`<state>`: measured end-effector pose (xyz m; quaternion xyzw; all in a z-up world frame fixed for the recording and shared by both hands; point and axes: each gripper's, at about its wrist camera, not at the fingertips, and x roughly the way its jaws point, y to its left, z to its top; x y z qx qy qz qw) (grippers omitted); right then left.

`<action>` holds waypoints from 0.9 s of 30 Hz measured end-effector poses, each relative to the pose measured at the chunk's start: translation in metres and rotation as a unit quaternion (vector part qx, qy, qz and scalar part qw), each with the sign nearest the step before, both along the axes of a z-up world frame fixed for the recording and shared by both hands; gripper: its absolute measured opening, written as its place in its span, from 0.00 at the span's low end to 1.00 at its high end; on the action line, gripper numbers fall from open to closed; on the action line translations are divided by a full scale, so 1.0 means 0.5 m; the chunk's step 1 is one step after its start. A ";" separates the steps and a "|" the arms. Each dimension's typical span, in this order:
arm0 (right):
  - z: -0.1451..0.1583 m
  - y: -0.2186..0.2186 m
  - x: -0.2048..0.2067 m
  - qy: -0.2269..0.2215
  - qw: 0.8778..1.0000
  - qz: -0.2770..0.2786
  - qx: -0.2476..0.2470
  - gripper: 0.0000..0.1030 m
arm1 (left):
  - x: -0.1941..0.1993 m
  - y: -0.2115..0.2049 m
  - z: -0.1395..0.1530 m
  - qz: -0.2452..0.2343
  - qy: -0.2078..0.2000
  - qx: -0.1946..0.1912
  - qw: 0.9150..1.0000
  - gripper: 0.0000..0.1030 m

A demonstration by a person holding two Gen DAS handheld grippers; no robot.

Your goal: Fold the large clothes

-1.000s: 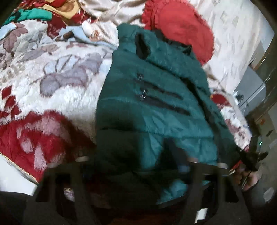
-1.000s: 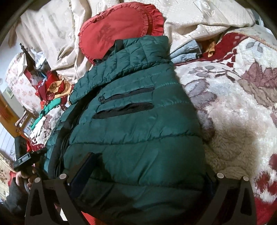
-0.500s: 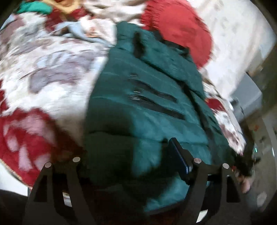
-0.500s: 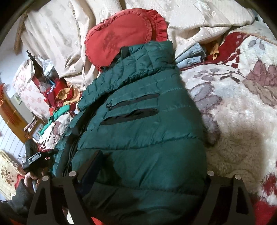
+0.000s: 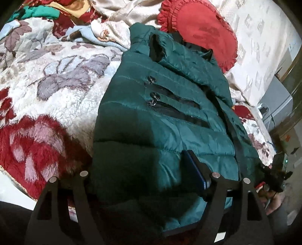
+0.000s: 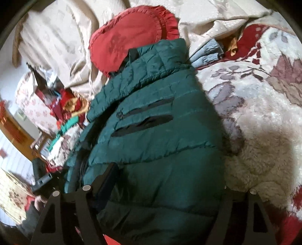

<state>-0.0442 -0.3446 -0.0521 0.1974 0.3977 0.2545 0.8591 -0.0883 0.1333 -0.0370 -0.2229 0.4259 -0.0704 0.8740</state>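
Note:
A dark green puffer jacket [image 5: 160,116] lies on a fleecy flowered blanket [image 5: 47,79], collar toward a red pillow, two black zip pockets on top. It also shows in the right wrist view [image 6: 160,143]. My left gripper [image 5: 143,169] is open, its fingers wide apart at the jacket's near hem, one blue pad [image 5: 194,167] resting on the fabric. My right gripper [image 6: 166,181] is open too, its fingers straddling the hem at the other side, with one pad [image 6: 107,177] on the jacket. The hem under both grippers is hidden.
A red frilled pillow [image 5: 200,30] lies beyond the collar. Cream bedding [image 6: 56,37] and a heap of coloured clothes [image 5: 37,11] lie at the back. The bed's edge [image 5: 11,181] is close to me. Furniture [image 6: 17,132] stands beside the bed.
Both cameras have shifted slightly and the jacket sits a little further between the fingers of both grippers. The jacket itself lies the same way.

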 end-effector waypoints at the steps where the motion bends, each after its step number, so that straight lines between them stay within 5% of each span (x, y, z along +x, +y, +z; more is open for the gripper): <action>1: 0.002 0.004 -0.001 0.005 1.000 0.002 -0.009 0.74 | -0.001 0.003 -0.001 -0.002 0.003 -0.003 1.000 0.74; 3: 0.006 0.010 -0.004 0.005 1.000 0.006 -0.025 0.69 | -0.002 0.007 -0.003 -0.001 0.005 -0.008 1.000 0.74; 5: 0.009 0.013 -0.009 -0.009 0.999 0.004 -0.042 0.44 | -0.001 0.007 -0.005 -0.001 0.008 -0.008 1.000 0.74; 7: 0.012 0.014 -0.009 -0.019 0.999 0.004 -0.048 0.40 | 0.000 0.003 -0.003 0.005 0.011 -0.005 1.000 0.74; 15: -0.007 0.002 -0.005 -0.006 0.999 -0.020 -0.028 0.41 | -0.006 0.001 0.003 -0.002 0.008 0.005 1.000 0.74; 17: -0.003 0.005 -0.003 -0.001 0.999 -0.018 -0.032 0.41 | -0.011 0.010 0.008 0.017 0.007 0.015 1.000 0.50; 20: -0.001 0.007 0.000 0.001 0.999 -0.014 -0.037 0.41 | -0.012 0.025 0.002 0.027 0.014 0.003 1.000 0.36; 27: -0.004 0.007 0.000 -0.002 0.999 -0.013 -0.037 0.44 | -0.010 0.026 -0.005 0.033 0.017 -0.009 0.999 0.41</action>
